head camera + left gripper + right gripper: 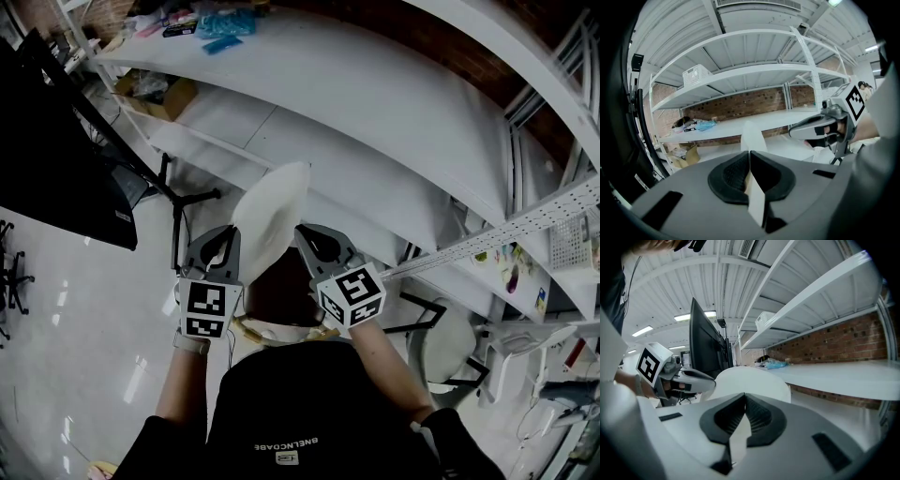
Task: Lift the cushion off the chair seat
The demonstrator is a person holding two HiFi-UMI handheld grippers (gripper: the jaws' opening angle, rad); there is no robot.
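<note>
In the head view a white round cushion (272, 214) hangs upright in the air between my two grippers. The left gripper (228, 249) is shut on the cushion's left edge and the right gripper (309, 242) on its right edge. Below them shows a dark chair seat (279, 296), partly hidden by the grippers. In the left gripper view the black pads (736, 174) pinch the thin cushion (753, 138) edge, with the right gripper (820, 129) beyond. In the right gripper view the pads (759, 418) clamp the cushion (752, 381), and the left gripper (691, 379) is at the left.
Long white shelves (375, 103) run across in front, with a cardboard box (164, 94) on a lower level. A black monitor (52, 159) on a stand (178, 202) is at the left. A white office chair (450, 342) stands at the right.
</note>
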